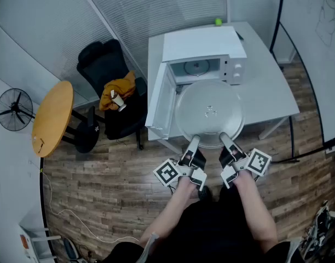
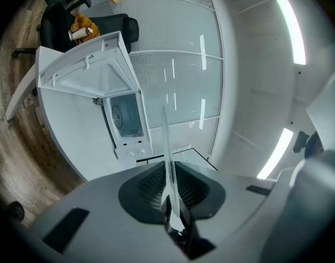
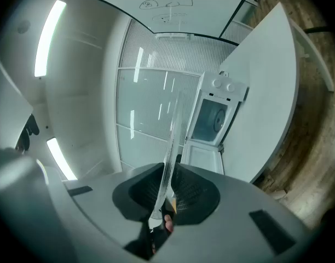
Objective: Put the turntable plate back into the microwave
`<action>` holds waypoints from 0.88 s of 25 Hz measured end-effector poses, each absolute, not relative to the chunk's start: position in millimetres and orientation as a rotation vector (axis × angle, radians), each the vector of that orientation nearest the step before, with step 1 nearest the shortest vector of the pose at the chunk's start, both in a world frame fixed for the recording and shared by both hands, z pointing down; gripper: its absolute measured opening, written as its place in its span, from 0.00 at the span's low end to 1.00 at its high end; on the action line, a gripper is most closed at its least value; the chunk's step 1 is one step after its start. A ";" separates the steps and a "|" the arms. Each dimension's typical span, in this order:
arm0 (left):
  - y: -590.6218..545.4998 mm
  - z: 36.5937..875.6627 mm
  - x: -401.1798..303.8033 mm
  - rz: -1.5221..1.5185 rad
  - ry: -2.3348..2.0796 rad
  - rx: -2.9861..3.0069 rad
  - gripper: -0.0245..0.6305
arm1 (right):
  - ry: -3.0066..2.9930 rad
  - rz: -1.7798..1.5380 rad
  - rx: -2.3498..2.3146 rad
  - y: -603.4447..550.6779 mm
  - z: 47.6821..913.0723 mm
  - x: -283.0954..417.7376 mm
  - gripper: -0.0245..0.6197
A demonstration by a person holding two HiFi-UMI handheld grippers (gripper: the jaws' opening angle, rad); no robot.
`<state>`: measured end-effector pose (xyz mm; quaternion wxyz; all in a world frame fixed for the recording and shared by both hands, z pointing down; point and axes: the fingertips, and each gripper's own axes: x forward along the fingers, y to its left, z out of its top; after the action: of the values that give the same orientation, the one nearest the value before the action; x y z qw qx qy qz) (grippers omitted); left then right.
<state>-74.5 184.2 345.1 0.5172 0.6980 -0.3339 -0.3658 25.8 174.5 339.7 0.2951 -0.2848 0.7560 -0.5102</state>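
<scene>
Left gripper (image 1: 194, 142) and right gripper (image 1: 225, 139): side by side, both clamped on near rim of glass turntable plate (image 1: 209, 111), pads pinching the thin edge. Plate held roughly level, outside the microwave (image 1: 203, 44), in front of its mouth, above near edge of white table (image 1: 274, 92). Door (image 1: 159, 100) swung wide to the left, just beside plate's left rim. Cavity (image 1: 196, 68) open beyond far rim. Bare tabletop to the right. Well apart on the left: black chair (image 1: 104, 64) with yellow bundle (image 1: 119, 89), round wooden table (image 1: 52, 116), fan (image 1: 14, 109). Green ball (image 1: 218, 21) behind microwave
</scene>
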 end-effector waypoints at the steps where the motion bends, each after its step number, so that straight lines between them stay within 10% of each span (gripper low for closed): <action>1: 186.5 344.9 -75.4 -0.875 -0.803 1.673 0.10 | 2.008 -1.358 -0.760 177.0 338.8 24.5 0.12; 22: 208.3 365.3 -89.2 -0.844 -0.818 1.655 0.11 | 2.021 -1.354 -0.832 198.0 355.5 9.1 0.13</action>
<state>-89.2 208.3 365.3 0.5276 0.6927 -0.3423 -0.3531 9.1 198.0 355.5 0.2813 -0.3106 0.7543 -0.5054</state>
